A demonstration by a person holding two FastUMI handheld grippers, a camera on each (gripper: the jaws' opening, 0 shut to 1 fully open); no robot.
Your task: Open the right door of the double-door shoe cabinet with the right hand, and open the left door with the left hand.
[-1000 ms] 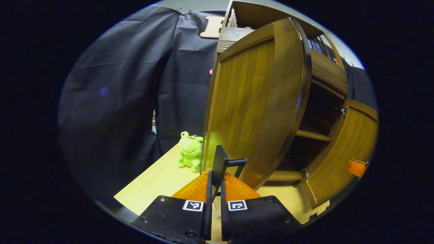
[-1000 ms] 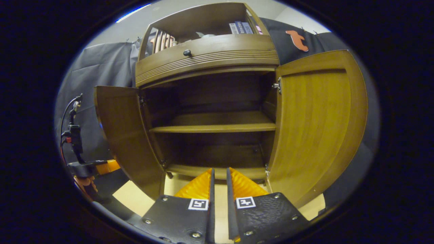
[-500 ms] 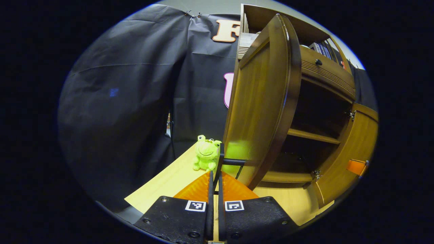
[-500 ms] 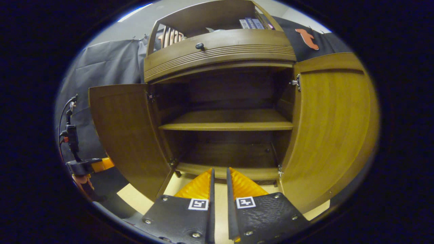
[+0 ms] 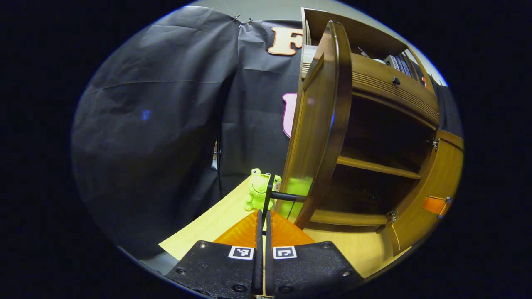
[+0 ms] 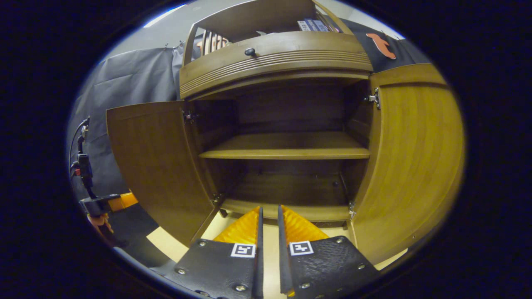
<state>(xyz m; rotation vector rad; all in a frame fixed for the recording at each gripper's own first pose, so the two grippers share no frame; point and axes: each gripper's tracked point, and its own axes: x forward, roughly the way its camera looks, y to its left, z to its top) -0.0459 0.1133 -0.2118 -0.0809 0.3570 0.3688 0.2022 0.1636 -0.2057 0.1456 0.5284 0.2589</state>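
1. Shoe cabinet doors are the business: the left tongs (image 5: 263, 216) are pinched together on the thin black handle (image 5: 282, 196) that sticks out from the lower part of the left door (image 5: 320, 124), both fingers closed on its plate with almost no gap between them
2. Right tongs (image 6: 268, 216) hold nothing; their fingers stand nearly together with a narrow slit between, pointing at the cabinet's bottom ledge, clear of both doors
3. In the right gripper view the left door (image 6: 158, 162) stands swung out wide from its hinges, and the right door (image 6: 415, 158) is swung out likewise on the other side
4. Between them the shoe cabinet (image 6: 282, 145) shows its dark interior, one shelf across the middle and nothing on it that I can make out; a knobbed drawer front runs above
5. Beside the left door a green frog toy (image 5: 259, 189) sits on the pale table (image 5: 208, 226), just behind the handle
6. Judging by how the doors stand, both openings look done; what seems left is for the left tongs to let go of the handle
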